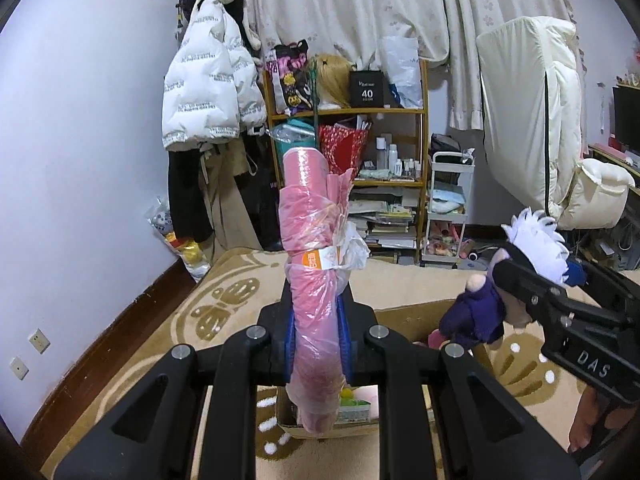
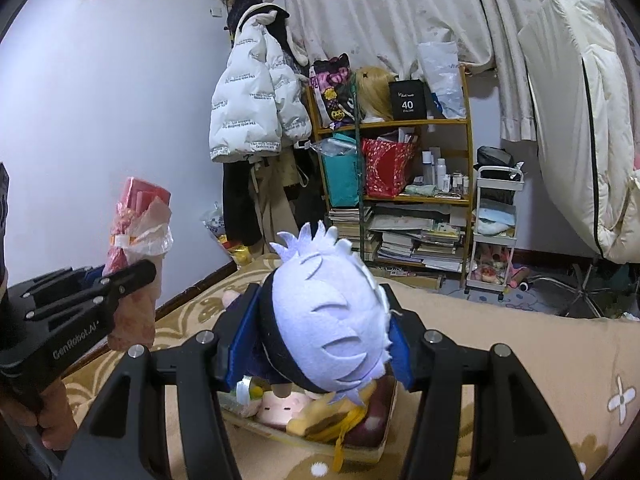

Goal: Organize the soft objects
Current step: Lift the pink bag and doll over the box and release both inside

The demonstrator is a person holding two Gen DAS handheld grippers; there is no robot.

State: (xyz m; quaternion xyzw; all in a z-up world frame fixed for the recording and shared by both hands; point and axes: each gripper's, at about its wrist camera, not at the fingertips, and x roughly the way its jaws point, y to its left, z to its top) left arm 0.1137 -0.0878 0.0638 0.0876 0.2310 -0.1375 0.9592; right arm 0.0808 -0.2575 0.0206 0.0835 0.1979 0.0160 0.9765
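My left gripper (image 1: pixel 315 320) is shut on a long pink roll in a clear plastic bag (image 1: pixel 314 264), held upright above an open cardboard box (image 1: pixel 412 316). The same pink roll (image 2: pixel 138 240) and left gripper (image 2: pixel 120 276) show at the left of the right wrist view. My right gripper (image 2: pixel 320 320) is shut on a plush doll with spiky white hair (image 2: pixel 332 320) and dark purple clothes, also over the box (image 2: pixel 360 454). In the left wrist view the doll (image 1: pixel 480 312) hangs from the right gripper (image 1: pixel 516 276) at the right. Several plush toys (image 2: pixel 320 420) lie in the box.
A beige patterned carpet (image 1: pixel 224 300) covers the floor. A wooden shelf (image 1: pixel 348 168) full of books, bags and bottles stands at the back, with a white trolley (image 1: pixel 448 208) beside it. Coats (image 1: pixel 212 92) hang on the wall. A foot (image 1: pixel 588 420) shows at the lower right.
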